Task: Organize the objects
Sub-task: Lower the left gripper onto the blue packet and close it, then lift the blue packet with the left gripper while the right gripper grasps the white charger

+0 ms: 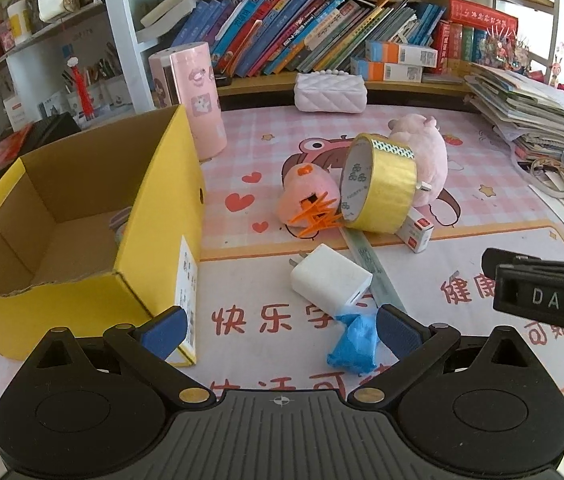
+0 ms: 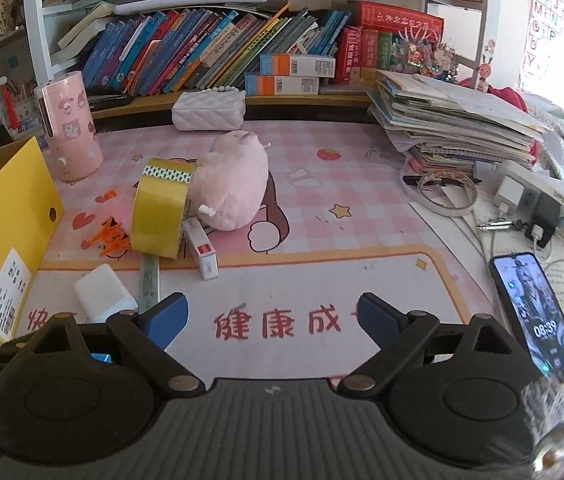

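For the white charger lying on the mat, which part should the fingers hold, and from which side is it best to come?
Grip the white charger across its two broad, flat side faces, coming down from above. It lies flat on the mat with its prongs toward the yellow box. The ruler beside it and the blue wad in front crowd its sides, so a low approach looks harder. The left gripper is open and nearest.

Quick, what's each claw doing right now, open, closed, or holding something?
Left claw: open, holding nothing; a blue crumpled bag lies beside its right finger.
Right claw: open, holding nothing.
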`<move>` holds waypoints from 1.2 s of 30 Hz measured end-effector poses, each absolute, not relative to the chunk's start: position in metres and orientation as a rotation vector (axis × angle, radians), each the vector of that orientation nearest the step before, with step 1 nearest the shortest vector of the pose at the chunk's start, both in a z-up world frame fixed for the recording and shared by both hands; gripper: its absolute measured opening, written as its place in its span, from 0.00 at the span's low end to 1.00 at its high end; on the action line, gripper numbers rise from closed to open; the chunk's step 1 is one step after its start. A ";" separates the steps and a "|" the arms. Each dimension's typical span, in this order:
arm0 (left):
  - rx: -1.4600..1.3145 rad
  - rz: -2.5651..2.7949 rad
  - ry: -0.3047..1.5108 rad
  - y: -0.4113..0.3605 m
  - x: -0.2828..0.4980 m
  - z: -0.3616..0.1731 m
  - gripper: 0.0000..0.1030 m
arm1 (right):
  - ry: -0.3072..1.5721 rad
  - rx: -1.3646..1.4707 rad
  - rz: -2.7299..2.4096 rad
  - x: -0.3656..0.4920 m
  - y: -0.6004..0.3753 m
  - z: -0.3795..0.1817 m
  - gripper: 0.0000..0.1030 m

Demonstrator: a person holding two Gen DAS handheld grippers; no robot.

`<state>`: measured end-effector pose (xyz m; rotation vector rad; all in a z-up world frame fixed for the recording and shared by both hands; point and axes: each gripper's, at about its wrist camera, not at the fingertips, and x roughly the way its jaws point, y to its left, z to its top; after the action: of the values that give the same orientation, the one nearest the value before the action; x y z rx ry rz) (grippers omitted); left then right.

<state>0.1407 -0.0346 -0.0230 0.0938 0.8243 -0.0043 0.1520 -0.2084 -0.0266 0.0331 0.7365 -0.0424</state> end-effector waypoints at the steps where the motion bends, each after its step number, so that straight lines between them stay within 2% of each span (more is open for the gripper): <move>1: 0.095 -0.005 0.826 -0.035 0.143 -0.024 0.98 | 0.738 0.035 -0.036 0.155 -0.209 -0.027 0.90; 4: 0.097 -0.004 0.827 -0.038 0.149 -0.028 0.97 | 0.735 0.049 -0.012 0.164 -0.211 -0.027 0.90; 17: 0.137 -0.116 0.895 -0.067 0.155 -0.061 0.79 | 0.753 0.032 0.030 0.178 -0.213 -0.035 0.90; 25: 0.083 -0.130 0.930 -0.062 0.161 -0.074 0.43 | 0.757 0.013 0.047 0.175 -0.214 -0.037 0.90; 26: 0.088 -0.137 0.928 -0.062 0.161 -0.073 0.32 | 0.755 0.011 0.052 0.175 -0.214 -0.037 0.90; 27: 0.091 -0.143 0.928 -0.062 0.160 -0.072 0.27 | 0.754 0.012 0.059 0.175 -0.213 -0.037 0.90; 36: 0.036 -0.097 0.941 -0.030 0.143 -0.061 0.25 | 0.765 0.007 0.187 0.182 -0.188 -0.038 0.90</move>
<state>0.1434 -0.0303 -0.0614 0.0361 0.9409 -0.0969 0.1817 -0.1879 -0.0383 0.0073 0.7645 0.1869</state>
